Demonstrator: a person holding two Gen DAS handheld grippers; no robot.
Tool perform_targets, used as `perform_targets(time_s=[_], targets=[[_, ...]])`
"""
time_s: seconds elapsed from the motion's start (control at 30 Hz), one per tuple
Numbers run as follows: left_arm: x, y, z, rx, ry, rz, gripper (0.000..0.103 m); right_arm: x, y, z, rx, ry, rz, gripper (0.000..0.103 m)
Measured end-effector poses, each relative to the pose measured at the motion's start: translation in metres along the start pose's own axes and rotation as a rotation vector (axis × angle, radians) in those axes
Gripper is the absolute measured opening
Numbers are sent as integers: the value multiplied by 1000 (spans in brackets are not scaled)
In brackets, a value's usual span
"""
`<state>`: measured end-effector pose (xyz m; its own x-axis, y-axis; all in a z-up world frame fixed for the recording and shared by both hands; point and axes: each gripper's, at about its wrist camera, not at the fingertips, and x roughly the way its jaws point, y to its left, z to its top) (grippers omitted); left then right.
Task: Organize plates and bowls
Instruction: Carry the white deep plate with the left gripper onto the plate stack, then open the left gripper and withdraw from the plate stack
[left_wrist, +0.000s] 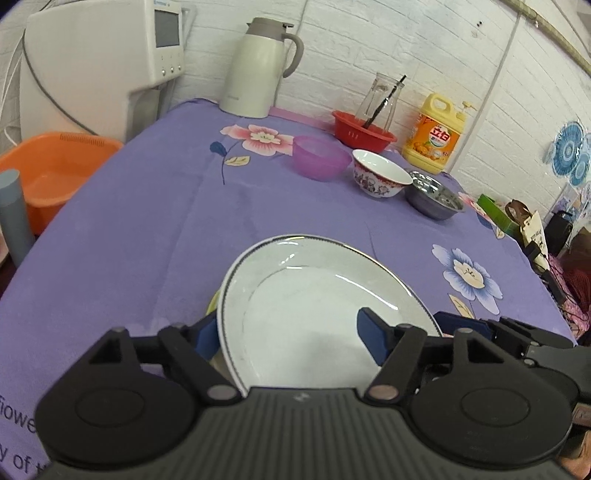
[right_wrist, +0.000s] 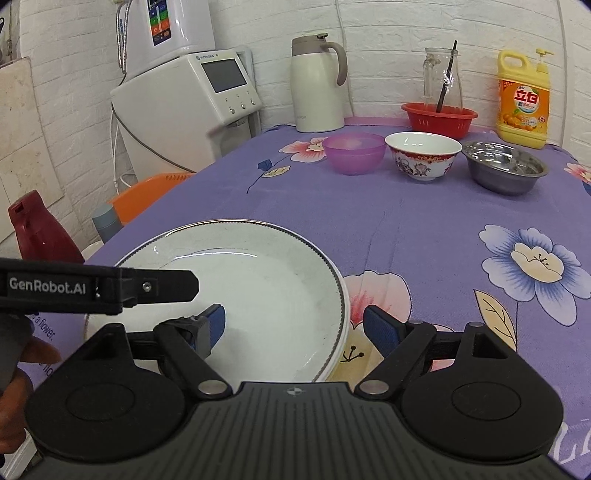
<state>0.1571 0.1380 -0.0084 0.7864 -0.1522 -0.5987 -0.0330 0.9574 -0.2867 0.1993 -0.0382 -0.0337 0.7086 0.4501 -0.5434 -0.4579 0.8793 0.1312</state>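
Plate (right_wrist: 258, 295), white w/ a dark rim line, sits at the near edge of the purple flowered cloth (right_wrist: 406, 229), on top of at least one more plate — we see a second rim peeking out under its right side, and a yellowish edge shows under its left side in the left wrist view. We can't count the stack.

Key relation: both claws straddle this plate's rim from opposite sides. Right gripper (right_wrist: 293, 325) has its left pad over the plate's inside and its right pad outside the right rim, over the cloth; jaws spread wide, nothing held. Left gripper (left_wrist: 286, 338) mirrors it: right pad over the inside, left pad outside the left rim; also spread, gripping nothing. So neither arm is clearly nearer; we judge either could pinch the rim by closing where it is, approx. The plate looks tilted in the left view, but that may be the fisheye; can't tell.

Further out, well apart at the far side of the table, the bowls stand in a row: purple bowl (right_wrist: 354, 153), patterned bowl (right_wrist: 423, 157), steel bowl (right_wrist: 504, 171). Behind them: red basket (right_wrist: 437, 118), glass jar (right_wrist: 441, 79), kettle (right_wrist: 317, 83), detergent bottle (right_wrist: 522, 99).
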Motion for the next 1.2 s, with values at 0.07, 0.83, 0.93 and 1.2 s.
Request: perform_targets(time_s=[0.07, 0.83, 0.93, 1.2], targets=[[0, -2, 0, 15, 6, 7, 69, -1, -3, -1, 19, -2, 4, 103], [37, -89, 45, 185, -97, 207, 75, -25, -92, 22, 105, -157, -147, 103], [50, -108, 50, 203, -96, 226, 75, -22, -124, 37, 114, -189, -204, 103], [75, -147, 64, 272, -90, 245, 75, 1, -178, 60, 113, -157, -231, 103]])
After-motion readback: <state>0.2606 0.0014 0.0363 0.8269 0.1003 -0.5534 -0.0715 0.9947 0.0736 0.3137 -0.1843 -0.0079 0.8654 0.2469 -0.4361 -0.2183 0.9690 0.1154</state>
